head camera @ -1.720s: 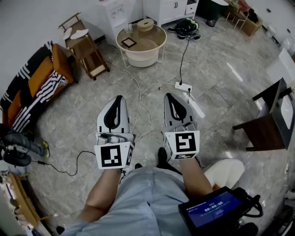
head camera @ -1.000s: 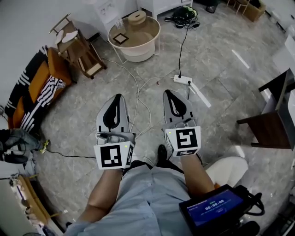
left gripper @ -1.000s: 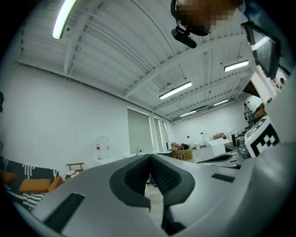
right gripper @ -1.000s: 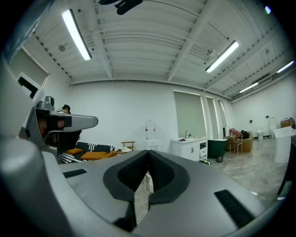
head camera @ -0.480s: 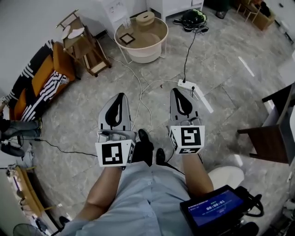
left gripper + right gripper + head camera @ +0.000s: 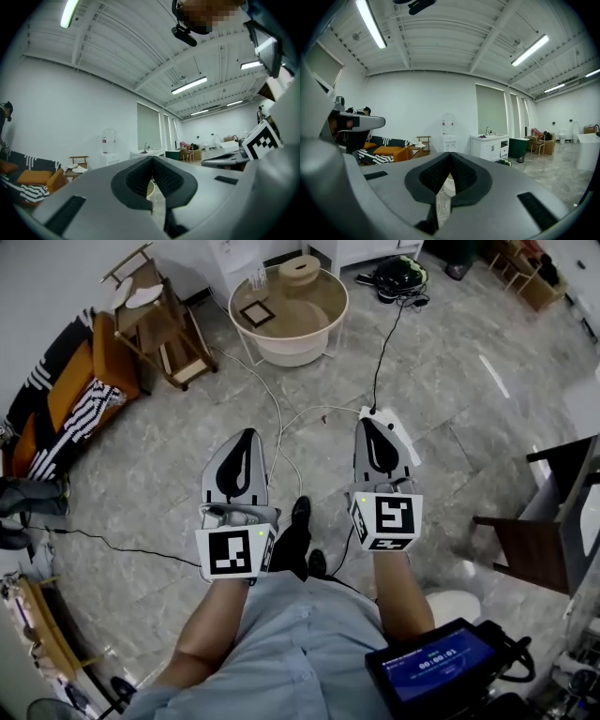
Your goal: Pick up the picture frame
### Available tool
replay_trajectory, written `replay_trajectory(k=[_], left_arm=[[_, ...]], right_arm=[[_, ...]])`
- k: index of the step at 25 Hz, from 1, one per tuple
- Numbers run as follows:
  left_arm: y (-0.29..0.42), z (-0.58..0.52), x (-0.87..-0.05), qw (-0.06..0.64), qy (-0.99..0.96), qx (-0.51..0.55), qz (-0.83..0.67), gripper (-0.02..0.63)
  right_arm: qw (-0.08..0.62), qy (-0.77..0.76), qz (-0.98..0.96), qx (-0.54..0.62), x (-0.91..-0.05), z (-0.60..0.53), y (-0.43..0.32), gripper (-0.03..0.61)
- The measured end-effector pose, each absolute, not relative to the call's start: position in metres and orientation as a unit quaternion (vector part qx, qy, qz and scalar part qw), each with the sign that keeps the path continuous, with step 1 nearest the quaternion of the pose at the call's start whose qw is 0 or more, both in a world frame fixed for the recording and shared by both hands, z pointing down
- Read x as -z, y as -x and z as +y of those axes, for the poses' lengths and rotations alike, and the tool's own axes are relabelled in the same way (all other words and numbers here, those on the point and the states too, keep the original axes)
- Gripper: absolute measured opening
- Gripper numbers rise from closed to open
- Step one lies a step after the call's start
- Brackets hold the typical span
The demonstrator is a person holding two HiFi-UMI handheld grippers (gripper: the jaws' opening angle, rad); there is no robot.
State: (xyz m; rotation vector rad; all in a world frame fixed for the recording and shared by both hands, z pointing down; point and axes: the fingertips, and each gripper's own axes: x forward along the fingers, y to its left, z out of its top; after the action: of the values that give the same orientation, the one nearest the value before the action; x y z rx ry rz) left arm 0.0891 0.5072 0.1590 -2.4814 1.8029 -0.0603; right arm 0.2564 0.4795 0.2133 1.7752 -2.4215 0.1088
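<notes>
The picture frame [image 6: 257, 313] is small, dark and square. It lies flat on the left part of a round cream table [image 6: 323, 329] at the far end of the room, next to a round wooden box [image 6: 300, 269]. My left gripper [image 6: 246, 435] and right gripper [image 6: 368, 423] are held side by side at waist height, pointing toward the table and well short of it. Both are shut with nothing between the jaws. In the left gripper view the left gripper [image 6: 152, 158] shows its pads meeting, and the right gripper [image 6: 450, 153] shows the same in the right gripper view.
White cables [image 6: 277, 413] and a power strip [image 6: 398, 432] lie on the grey tiled floor between me and the table. A wooden side table [image 6: 155, 315] and a sofa with orange cushions [image 6: 66, 395] stand at the left, a dark chair [image 6: 548, 521] at the right.
The person has stepped forward, and a dark shoe now shows between the grippers. Both grippers moved toward the table, and the power strip now sits by the right gripper's tip. Both jaws stayed shut.
</notes>
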Motion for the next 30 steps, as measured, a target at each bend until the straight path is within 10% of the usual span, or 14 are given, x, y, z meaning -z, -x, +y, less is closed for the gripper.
replay_trajectory(k=[30], left_arm=[[-0.034,0.225,-0.149,0.063,0.796,0.022,0.602,0.011]], right_arm=[[0.056,-0.591,-0.805,-0.001,-0.191,0.194,-0.215,0.014]])
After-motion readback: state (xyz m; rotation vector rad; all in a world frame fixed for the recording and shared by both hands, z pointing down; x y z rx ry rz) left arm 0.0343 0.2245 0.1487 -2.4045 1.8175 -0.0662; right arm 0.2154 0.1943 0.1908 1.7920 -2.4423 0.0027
